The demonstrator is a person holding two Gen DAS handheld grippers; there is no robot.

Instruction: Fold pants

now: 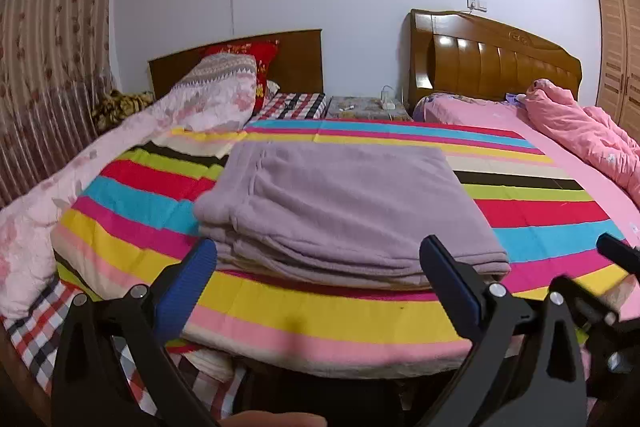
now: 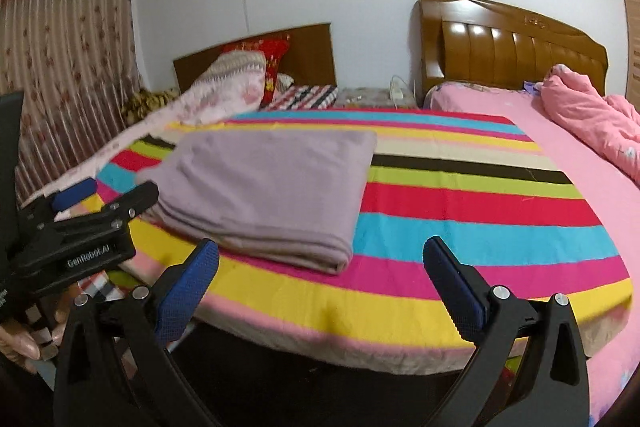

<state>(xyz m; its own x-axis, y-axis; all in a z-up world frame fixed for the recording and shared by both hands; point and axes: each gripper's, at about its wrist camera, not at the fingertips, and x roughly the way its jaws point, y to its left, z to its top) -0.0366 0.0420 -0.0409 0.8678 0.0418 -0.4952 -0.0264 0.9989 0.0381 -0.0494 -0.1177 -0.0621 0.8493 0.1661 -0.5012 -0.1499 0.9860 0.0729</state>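
Pants folded on striped blanket, both grippers wide apart

Striped blanket (image 1: 360, 311) spread across bed, reaching near edge. Pink quilt (image 1: 580, 131) bunched at far right, floral quilt (image 1: 132, 131) along left side. Lilac pants (image 1: 344, 203) folded into thick rectangular stack on blanket, left of centre, layered edges facing cameras. Left gripper (image 1: 318, 267) just short of stack's near edge, jaws spread wide, nothing between them. Right gripper (image 2: 320, 267) likewise spread fully apart, empty, over blanket beside stack's right corner.
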